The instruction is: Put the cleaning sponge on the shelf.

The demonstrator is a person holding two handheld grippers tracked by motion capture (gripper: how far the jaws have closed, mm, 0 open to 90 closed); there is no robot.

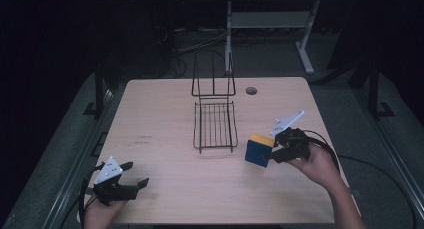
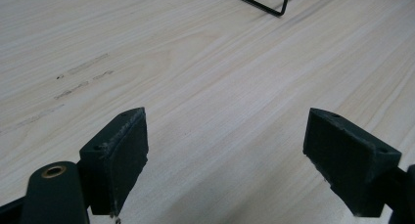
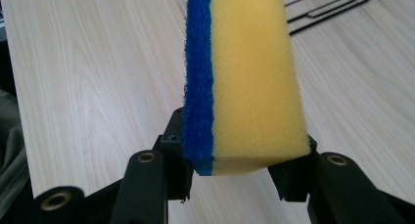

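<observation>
The right gripper (image 1: 267,156) is squeezing the sponge (image 1: 258,150) near the rack (image 1: 215,125), not putting it in yet, while the left gripper (image 1: 135,174) is waiting wide open and empty.

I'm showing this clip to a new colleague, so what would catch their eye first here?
First the yellow and blue sponge, clamped in the right gripper above the table's right side. Next the black wire rack at the table's middle, just left of the sponge. The left gripper waits open at the near left corner.
</observation>
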